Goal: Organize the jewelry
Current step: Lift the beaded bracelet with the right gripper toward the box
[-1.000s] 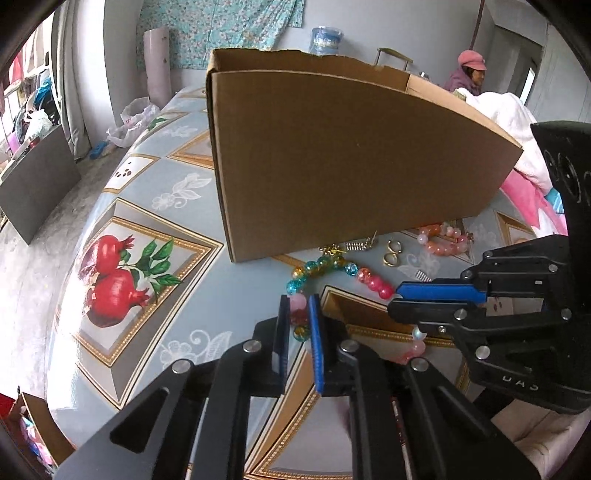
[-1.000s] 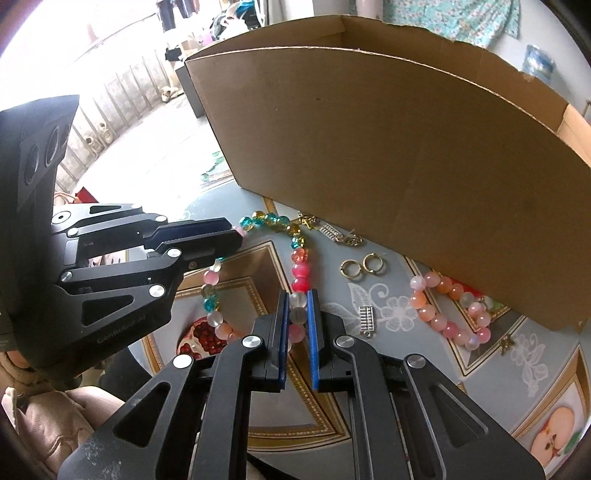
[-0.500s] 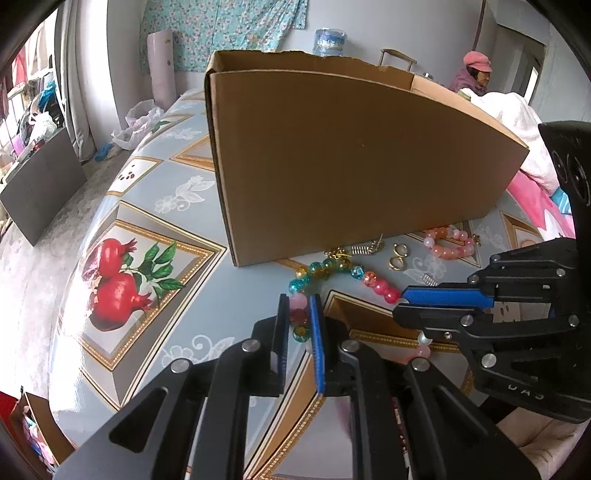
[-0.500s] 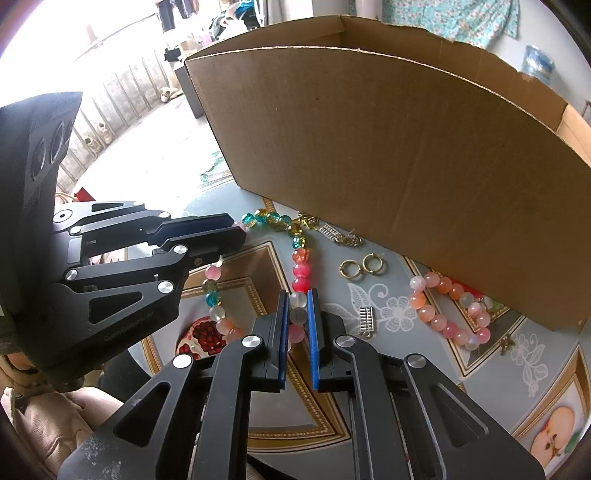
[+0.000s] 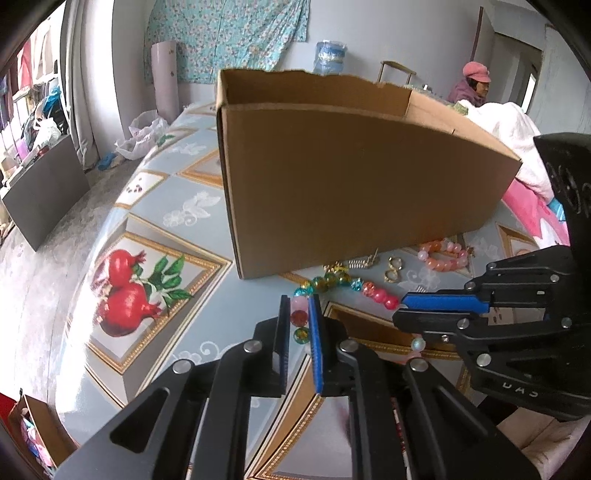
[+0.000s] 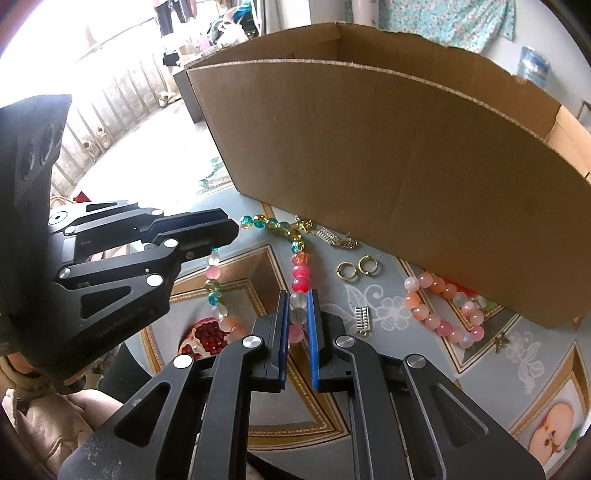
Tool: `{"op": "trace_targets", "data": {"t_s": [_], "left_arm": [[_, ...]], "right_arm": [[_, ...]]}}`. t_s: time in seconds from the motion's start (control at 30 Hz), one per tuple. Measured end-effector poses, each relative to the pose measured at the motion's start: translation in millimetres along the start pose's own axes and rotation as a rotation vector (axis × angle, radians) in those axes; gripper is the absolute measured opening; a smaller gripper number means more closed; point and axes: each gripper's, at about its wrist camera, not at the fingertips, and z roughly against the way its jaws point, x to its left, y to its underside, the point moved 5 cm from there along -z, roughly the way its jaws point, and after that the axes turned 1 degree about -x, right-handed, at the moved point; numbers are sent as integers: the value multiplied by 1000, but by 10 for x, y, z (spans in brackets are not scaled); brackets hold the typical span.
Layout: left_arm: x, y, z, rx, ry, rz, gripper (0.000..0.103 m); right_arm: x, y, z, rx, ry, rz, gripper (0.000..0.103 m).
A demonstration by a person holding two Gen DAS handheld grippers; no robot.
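Between both tools: round glassy bead strand (image 6: 299,273).

A home: floral curtain (image 5: 225,35), bedding (image 5: 506,133), hanging clothes (image 6: 177,14).

Upper centre, left wrist view: floral curtain (image 5: 225,33) on the far wall, with a pale cylinder (image 5: 164,77) standing below it. Upper right: a seated person in a pink cap (image 5: 474,83). Far left: a grey panel (image 5: 44,192) leaning upright. Lower left: pomegranate print (image 5: 127,288) on the tablecloth (image 5: 177,192).
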Motion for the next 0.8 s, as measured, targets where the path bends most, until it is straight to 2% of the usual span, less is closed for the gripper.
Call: {"op": "trace_targets", "data": {"t_s": [0.4,0.7,0.8], "left_arm": [[-40,-197,363,-87,4,-11,9],[-93,-580,875,-224,37,-8,9],[-118,-747,1035,-273,42,-19,9]], "right_arm": [[-39,-84,264,-89,-8,-11,7],[-81,-239,724,-225,-26,2,7],[-50,-412,858,-281,-20,19,7]]}}
